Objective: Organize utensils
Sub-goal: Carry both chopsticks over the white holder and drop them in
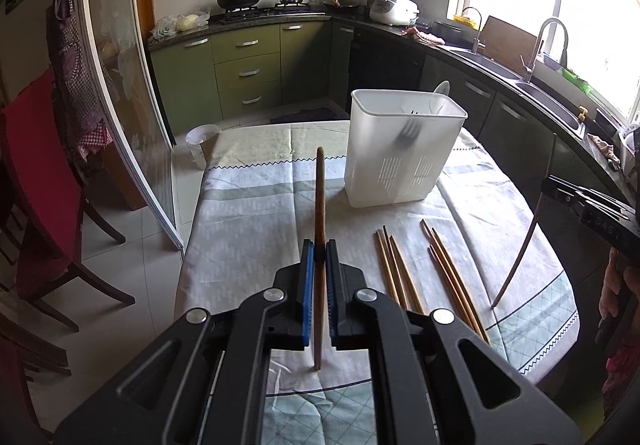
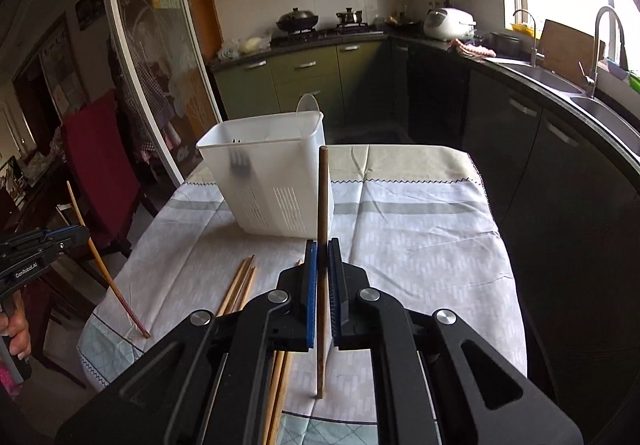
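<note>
Clamping one brown wooden chopstick (image 1: 320, 229) upright between closed jaws, the left gripper (image 1: 319, 257) faces the white slotted plastic utensil holder (image 1: 400, 153), which stands ahead and to its right on the pale cloth-covered table (image 1: 248, 213). The right gripper (image 2: 323, 257) is likewise shut on a second brown wooden chopstick (image 2: 323, 205), holder ahead-left. Loose wooden chopsticks (image 1: 400, 269) lie between them, pointing at the holder.

**My two grippers, black and blue**

My left gripper (image 1: 319, 257) is matte black plastic with blue ribbed pads on its fingers (image 1: 307, 285) and round silver screws on the linkage arms. My right gripper (image 2: 323, 257) matches it. White lettering marks the left body at the right-wrist frame's left edge.
</note>
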